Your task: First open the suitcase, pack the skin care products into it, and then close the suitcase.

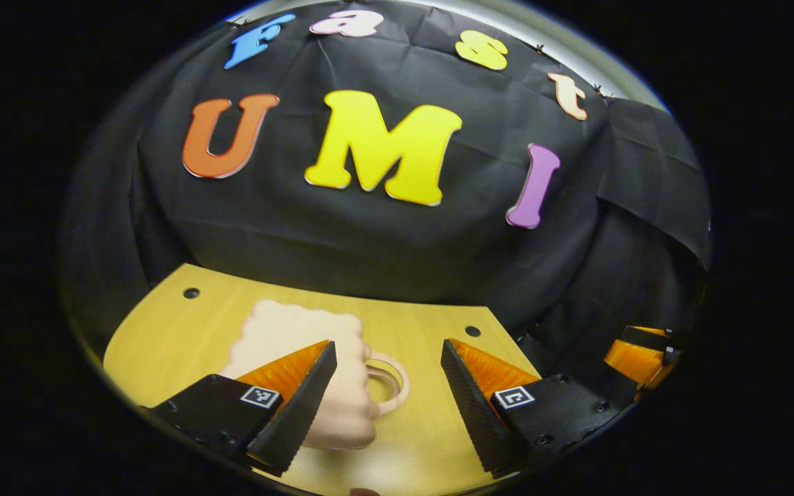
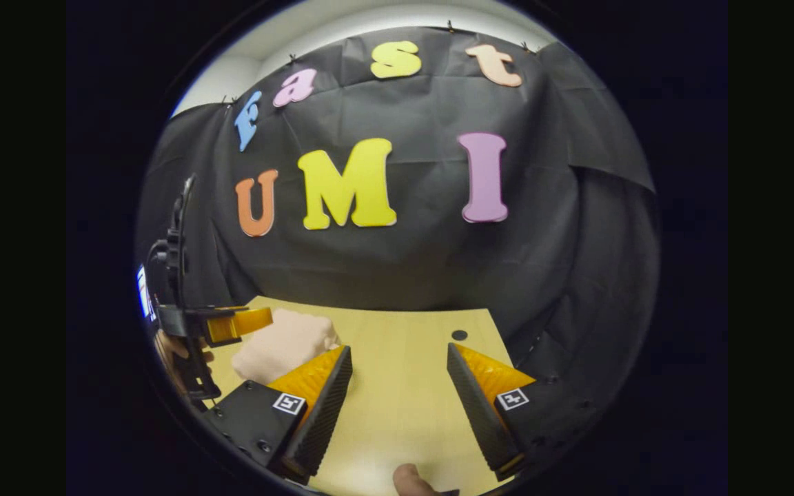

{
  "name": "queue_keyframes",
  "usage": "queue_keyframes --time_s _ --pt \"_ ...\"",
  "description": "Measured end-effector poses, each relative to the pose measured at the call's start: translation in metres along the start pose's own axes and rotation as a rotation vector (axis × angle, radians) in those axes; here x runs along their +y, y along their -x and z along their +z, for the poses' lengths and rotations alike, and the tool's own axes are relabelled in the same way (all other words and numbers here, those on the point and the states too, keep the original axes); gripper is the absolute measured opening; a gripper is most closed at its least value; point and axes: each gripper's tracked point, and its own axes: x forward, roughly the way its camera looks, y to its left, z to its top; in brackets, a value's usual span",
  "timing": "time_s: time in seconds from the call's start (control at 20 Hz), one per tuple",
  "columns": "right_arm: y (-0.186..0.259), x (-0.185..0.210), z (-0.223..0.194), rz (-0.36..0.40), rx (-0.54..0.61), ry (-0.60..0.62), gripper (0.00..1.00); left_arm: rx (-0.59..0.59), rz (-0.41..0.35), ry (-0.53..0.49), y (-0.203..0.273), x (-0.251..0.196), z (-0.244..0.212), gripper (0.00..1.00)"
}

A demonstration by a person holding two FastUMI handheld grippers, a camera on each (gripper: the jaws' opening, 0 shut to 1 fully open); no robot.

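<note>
Facing the case: it lies closed on the surface, behind your left hand-held gripper, jaws spread | right hand-held gripper spread, empty, well right of the case | case: pale, ribbed, rounded shell with loop handle; likely light, stiff, slick | take its handle or lid edge.

Your left hand-held gripper's finger hides part of the suitcase; the bench runs off the lower edge.
</note>
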Motion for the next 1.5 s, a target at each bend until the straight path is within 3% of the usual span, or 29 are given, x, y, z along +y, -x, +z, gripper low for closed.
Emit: queue_keyframes --time_s 0.05,0.15,0.3,0.55,0.85,1.5 --pt "0.000 0.015 0.006 0.004 -0.027 0.028 0.77 -0.032 0.027 -0.003 0.013 0.015 0.012 0.98" --pt "0.004 0.045 0.011 0.024 -0.066 0.076 0.82 -0.071 0.067 -0.008 0.035 0.036 0.023 0.98" --pt "0.008 0.085 0.004 0.057 -0.071 0.110 0.78 -0.107 0.104 -0.039 0.062 0.055 0.030 0.98" --pt "0.017 0.115 -0.004 0.029 -0.078 0.094 0.80 -0.187 0.049 -0.171 0.085 0.051 0.044 0.98" --pt "0.017 0.116 -0.006 -0.033 -0.083 0.066 0.80 -0.201 -0.004 -0.196 0.087 0.046 0.042 0.98" --pt "0.017 0.077 -0.005 -0.111 -0.064 0.063 0.80 -0.181 -0.035 -0.210 0.072 0.024 0.032 0.98"
